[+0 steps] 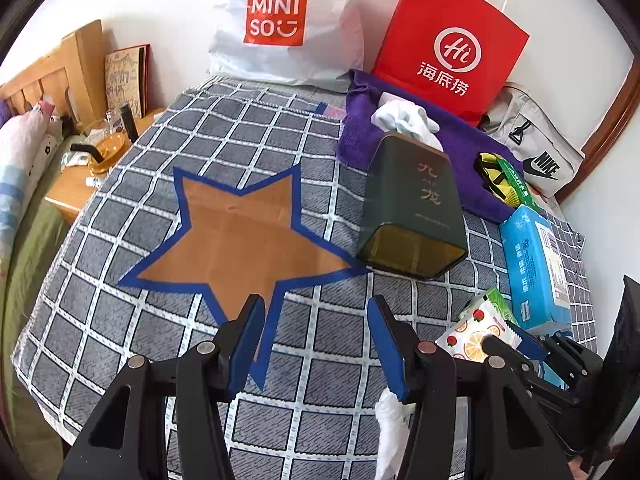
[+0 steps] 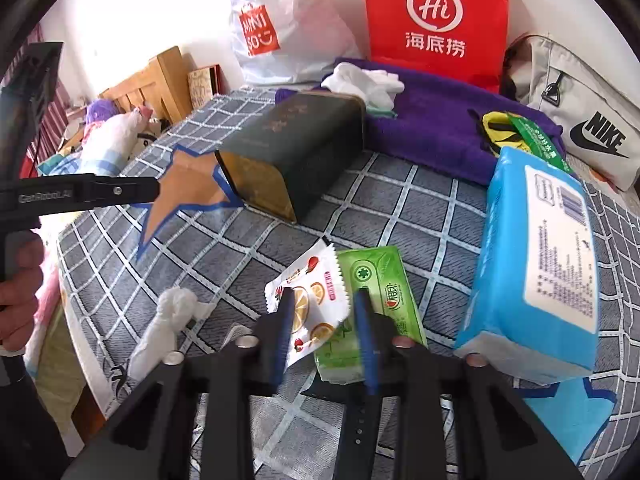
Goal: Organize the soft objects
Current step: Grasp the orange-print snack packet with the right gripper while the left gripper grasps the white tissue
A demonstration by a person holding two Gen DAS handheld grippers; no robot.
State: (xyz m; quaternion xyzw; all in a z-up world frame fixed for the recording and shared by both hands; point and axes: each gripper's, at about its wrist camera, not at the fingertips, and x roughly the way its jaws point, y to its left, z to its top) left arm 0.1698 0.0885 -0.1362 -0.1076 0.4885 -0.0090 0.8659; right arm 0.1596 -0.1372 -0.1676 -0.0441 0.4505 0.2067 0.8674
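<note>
My left gripper (image 1: 316, 312) is open and empty above the checked bedspread (image 1: 160, 200), just below a brown star patch (image 1: 236, 236). A white knotted cloth (image 1: 390, 424) lies under its right finger. My right gripper (image 2: 322, 304) is open, its fingers on either side of a fruit-print sachet (image 2: 308, 300) that lies on a green tissue pack (image 2: 376, 300). The white cloth (image 2: 168, 320) shows to its left. A dark green tin (image 2: 296, 148) lies on its side, also seen in the left wrist view (image 1: 412, 208), with white gloves (image 1: 404, 118) behind it.
A blue wipes pack (image 2: 536, 264) lies right of my right gripper. A purple towel (image 2: 432, 120), a yellow-black item (image 2: 500, 128), a red paper bag (image 1: 448, 40), a white Miniso bag (image 1: 280, 20) and a grey Nike bag (image 1: 536, 148) sit at the back. A bedside table (image 1: 80, 176) stands left.
</note>
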